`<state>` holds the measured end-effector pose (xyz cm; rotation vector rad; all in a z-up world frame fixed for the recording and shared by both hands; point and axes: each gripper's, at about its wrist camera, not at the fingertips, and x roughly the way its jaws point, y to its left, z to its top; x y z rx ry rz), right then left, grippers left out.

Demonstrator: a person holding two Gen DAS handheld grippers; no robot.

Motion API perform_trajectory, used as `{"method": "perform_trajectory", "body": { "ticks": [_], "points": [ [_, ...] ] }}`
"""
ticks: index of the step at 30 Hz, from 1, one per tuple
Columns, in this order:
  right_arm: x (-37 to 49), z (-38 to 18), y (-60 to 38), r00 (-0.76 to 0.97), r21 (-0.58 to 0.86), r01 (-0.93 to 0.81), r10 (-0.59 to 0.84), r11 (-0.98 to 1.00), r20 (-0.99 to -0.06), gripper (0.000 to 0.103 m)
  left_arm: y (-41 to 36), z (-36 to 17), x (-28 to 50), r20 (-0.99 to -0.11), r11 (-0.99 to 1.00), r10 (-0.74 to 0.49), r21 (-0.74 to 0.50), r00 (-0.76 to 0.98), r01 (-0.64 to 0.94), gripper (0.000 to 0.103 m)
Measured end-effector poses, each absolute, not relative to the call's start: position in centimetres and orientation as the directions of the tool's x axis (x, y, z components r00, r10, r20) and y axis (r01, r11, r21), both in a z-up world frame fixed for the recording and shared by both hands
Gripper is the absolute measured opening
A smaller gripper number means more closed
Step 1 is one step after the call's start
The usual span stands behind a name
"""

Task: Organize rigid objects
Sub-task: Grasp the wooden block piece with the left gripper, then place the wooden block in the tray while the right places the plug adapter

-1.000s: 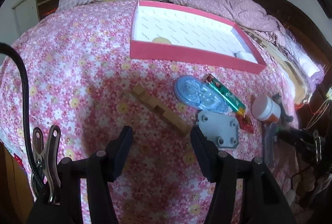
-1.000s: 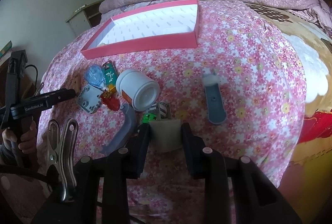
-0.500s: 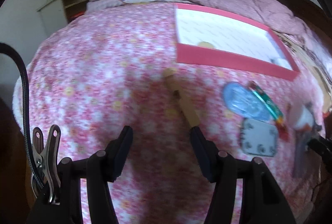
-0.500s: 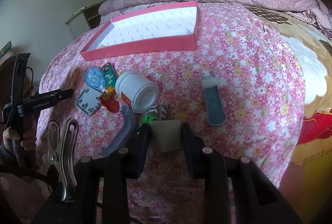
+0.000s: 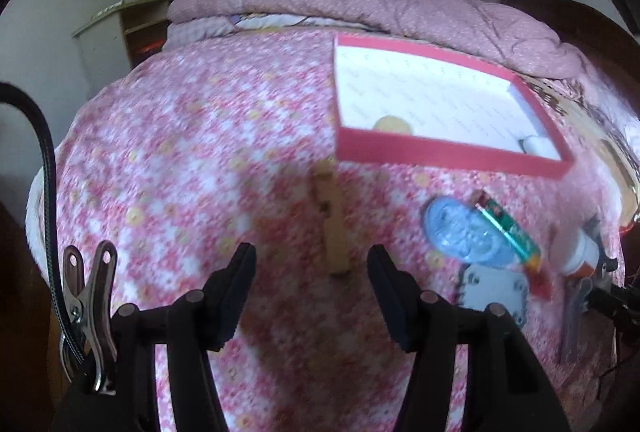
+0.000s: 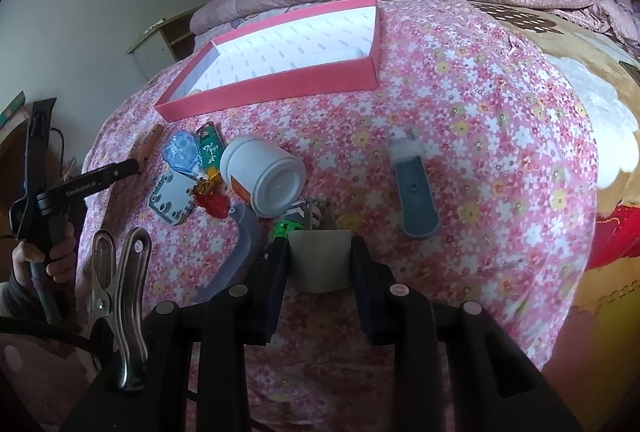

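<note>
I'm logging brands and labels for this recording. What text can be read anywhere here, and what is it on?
"GenRobot.AI": white lettering on the left gripper, along its black arm in the right wrist view.
Repeated small print on the box lining: too small to read.
Marks on the green lighter: not legible.
Orange label on the white jar: too small to read.
Nothing else carries readable text.

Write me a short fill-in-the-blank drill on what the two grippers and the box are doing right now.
The right gripper is shut on a small ____ block.
The left gripper is ____, lined up with the wooden piece.
The pink box rests on the ____ bedspread.

Missing words: white; open; floral
</note>
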<state>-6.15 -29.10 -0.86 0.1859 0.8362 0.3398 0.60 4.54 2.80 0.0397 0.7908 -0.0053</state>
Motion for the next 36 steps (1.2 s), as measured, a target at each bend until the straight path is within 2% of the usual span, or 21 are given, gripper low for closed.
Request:
{"method": "perform_trajectory", "body": {
  "ticks": [2, 5, 6, 7, 9, 21, 36],
  "points": [
    [-6.2, -0.9, -29.1, 0.621, 0.296, -0.221, 0.368, 0.929, -0.692, 0.032, 4.2, 2.7, 1.1, -0.707, 0.999, 0.002, 0.034, 0.708, 0.031, 0.057],
    [-6.2, -0.9, -29.1, 0.622, 0.296, -0.222, 0.368, 0.929, -0.691, 0.032, 3.9, 2.2, 2.3, -0.722, 0.998, 0.004, 0.042, 0.692, 0.039, 0.033],
    [-6.2, -0.8, -29.1, 0.623, 0.294, -0.223, 0.368, 0.930, -0.691, 0.032, 3.9, 1.9, 2.8, -0.734, 0.998, 0.001, 0.038, 0.679, 0.040, 0.027],
    [-6.2, -0.8, -29.1, 0.624, 0.292, -0.223, 0.366, 0.930, -0.691, 0.032, 4.0, 1.7, 3.0, -0.739, 0.999, -0.012, 0.022, 0.674, 0.042, 0.026],
    [-6.3, -0.8, -29.0, 0.626, 0.287, -0.225, 0.364, 0.931, -0.690, 0.032, 4.1, 1.9, 3.0, -0.737, 0.999, -0.026, 0.008, 0.676, 0.048, 0.014],
    [-6.2, -0.1, -29.1, 0.650, 0.280, -0.224, 0.357, 0.933, -0.671, 0.031, 4.5, 3.9, 0.4, -0.703, 0.989, -0.151, -0.106, 0.695, 0.108, 0.012],
    [-3.9, 2.8, -29.2, 0.674, 0.266, -0.254, 0.367, 0.930, -0.641, 0.031, 1.5, 7.8, 4.8, -0.657, 0.979, -0.202, -0.106, 0.727, 0.177, 0.012]
  ]
}}
